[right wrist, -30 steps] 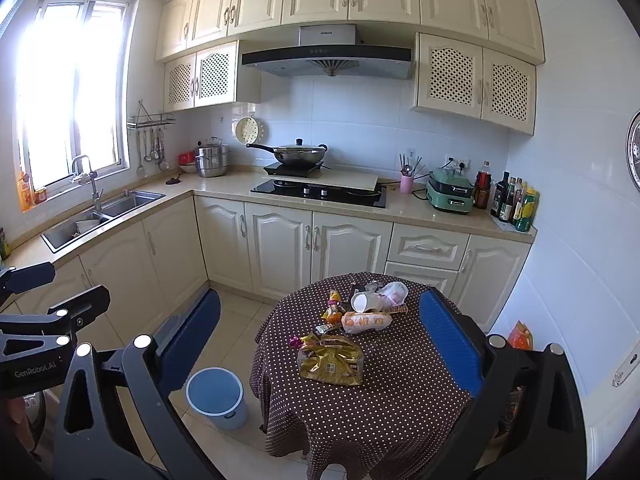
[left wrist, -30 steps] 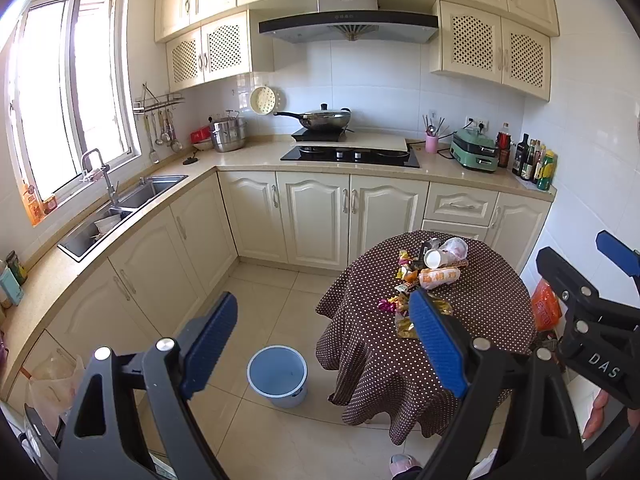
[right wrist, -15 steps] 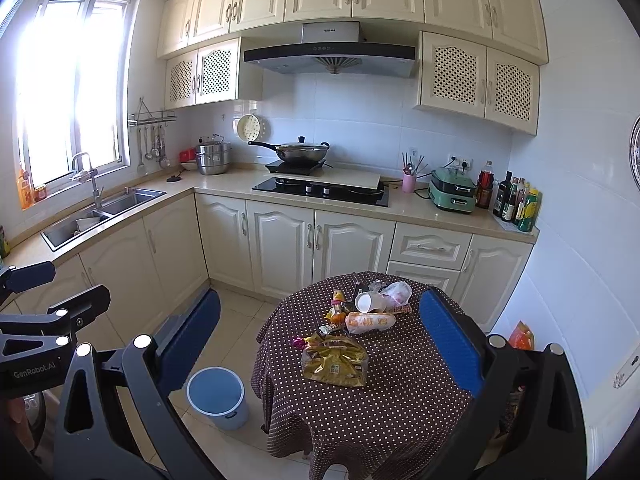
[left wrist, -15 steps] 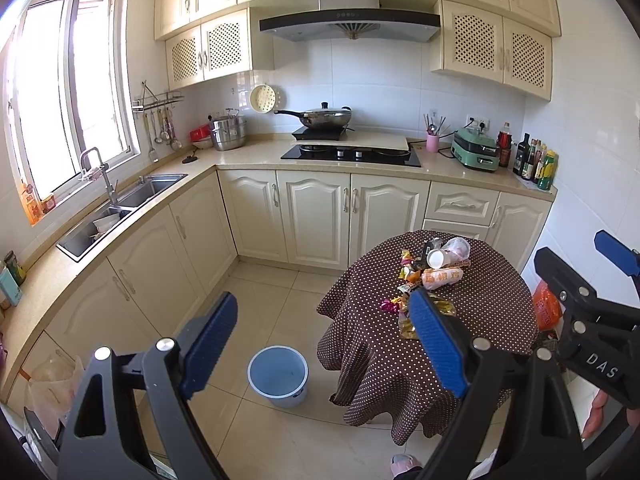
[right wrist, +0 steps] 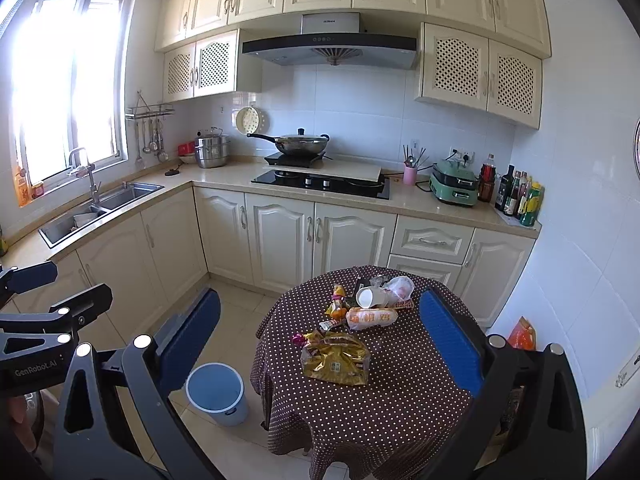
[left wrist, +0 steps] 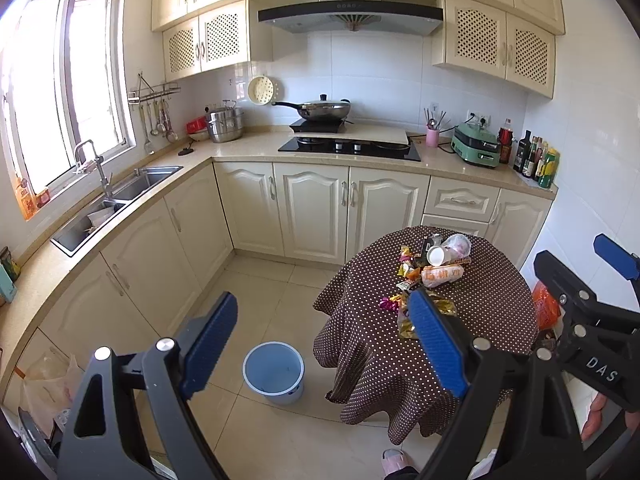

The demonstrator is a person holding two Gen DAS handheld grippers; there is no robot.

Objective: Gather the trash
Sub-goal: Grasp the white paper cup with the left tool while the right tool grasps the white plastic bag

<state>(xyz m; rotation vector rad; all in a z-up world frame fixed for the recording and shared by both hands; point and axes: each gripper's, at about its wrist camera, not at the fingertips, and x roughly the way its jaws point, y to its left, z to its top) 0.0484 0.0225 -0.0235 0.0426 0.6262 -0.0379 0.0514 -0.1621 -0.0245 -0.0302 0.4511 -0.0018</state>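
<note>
A small round table (right wrist: 372, 408) with a brown polka-dot cloth holds a pile of trash: a gold snack bag (right wrist: 335, 358), an orange wrapped packet (right wrist: 372, 317), a white paper cup (right wrist: 367, 297), a clear plastic bag (right wrist: 396, 286) and small wrappers. The pile also shows in the left wrist view (left wrist: 430, 276). A light blue bucket (right wrist: 216, 394) stands on the floor left of the table, also in the left wrist view (left wrist: 274, 372). My left gripper (left wrist: 322, 344) and right gripper (right wrist: 318, 338) are both open and empty, held well back from the table.
L-shaped cream cabinets and counter run along the left and back walls, with a sink (left wrist: 116, 204), a hob with a wok (left wrist: 320, 110) and bottles (right wrist: 518, 196) at the right. An orange bag (right wrist: 522, 334) lies on the floor right of the table. The floor is tiled.
Both views have shifted only slightly; the right one drifted a little toward the table. Both grippers stay open and empty.
</note>
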